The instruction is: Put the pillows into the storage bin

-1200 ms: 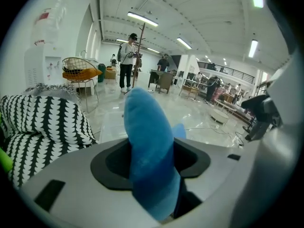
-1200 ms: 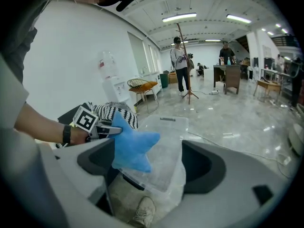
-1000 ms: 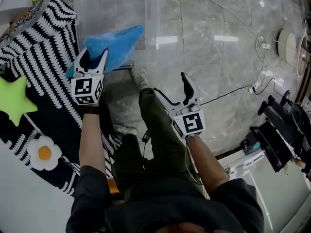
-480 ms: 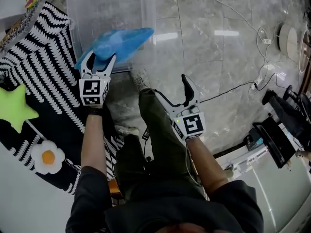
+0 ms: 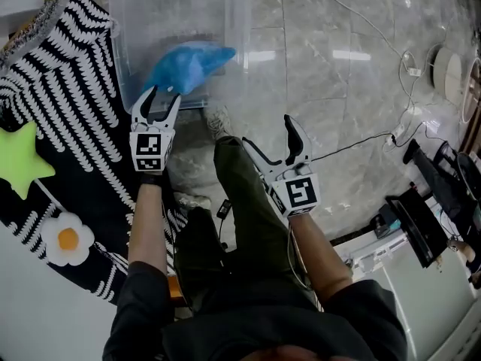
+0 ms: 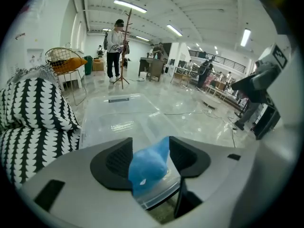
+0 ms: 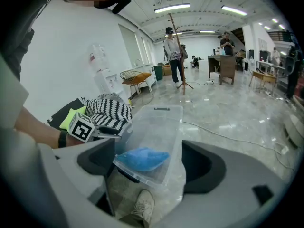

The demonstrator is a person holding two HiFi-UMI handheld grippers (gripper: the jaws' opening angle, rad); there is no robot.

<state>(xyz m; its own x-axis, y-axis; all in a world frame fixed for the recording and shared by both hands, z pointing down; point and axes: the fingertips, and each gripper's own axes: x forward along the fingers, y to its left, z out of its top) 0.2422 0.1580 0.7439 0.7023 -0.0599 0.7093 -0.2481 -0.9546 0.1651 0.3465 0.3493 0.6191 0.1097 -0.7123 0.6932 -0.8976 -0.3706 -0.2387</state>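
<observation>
View from above of a person standing on a marble floor, a two-jaw gripper in each hand. A clear plastic bin (image 5: 237,21) stands on the floor just ahead of their feet, at the far left. A blue pillow (image 5: 188,62) lies inside it at the near end, its pointed tip toward the right wall.

The left gripper (image 5: 164,92) is at the bin's near rim. Its jaws are spread and closing. The pillow's near end shows in the gap between them, but the pads do not appear to press on it, so it looks released rather than held. The right gripper (image 5: 268,132) is lower and to the right, above the person's leg, with its jaws spread wide on nothing.

To the left lies a black-and-white striped blanket (image 5: 75,89). On it sit a green star pillow (image 5: 19,160) and, nearer, a fried-egg pillow (image 5: 68,237), both outside the bin. A thin cable (image 5: 353,143) runs across the floor on the right.

The pillows look plush, light and soft. They would likely squash under the jaws and droop when lifted, with little risk of damage. A pinch on a star arm or on the egg's rim, taken deep enough to gather stuffing as well as fabric, seems the surest hold.
</observation>
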